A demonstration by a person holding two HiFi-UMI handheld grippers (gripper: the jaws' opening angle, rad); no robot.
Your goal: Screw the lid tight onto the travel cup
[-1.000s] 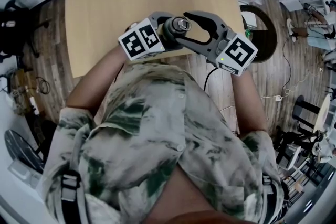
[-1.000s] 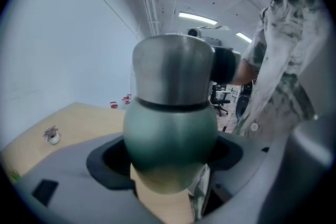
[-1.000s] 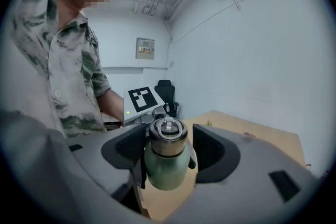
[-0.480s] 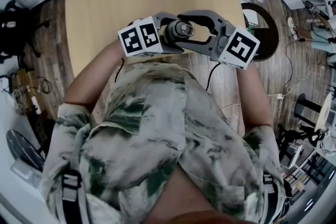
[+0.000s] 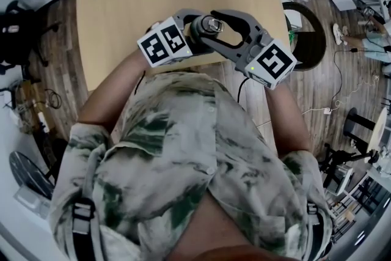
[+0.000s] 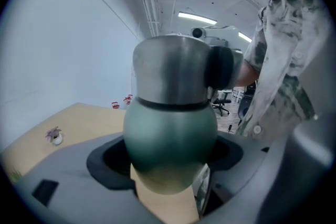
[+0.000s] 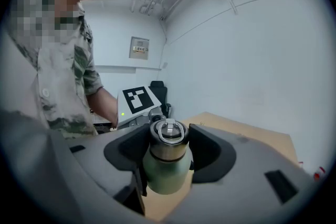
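The left hand-held gripper (image 6: 170,162) is clamping the travel cup (image 6: 170,128) steady, while the right hand-held gripper (image 7: 166,157), its jaws just closing, is gripping the lid (image 7: 167,136) for twisting.

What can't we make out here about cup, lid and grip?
Tightness of the lid: both gripper views show only a dark seam; threads hidden inside.
Grip of the right hand-held gripper: jaws have just been closing round the lid; right gripper view too tight to show whether pads press.
Body of the travel cup: head view, mostly hidden under lid and left hand-held gripper.
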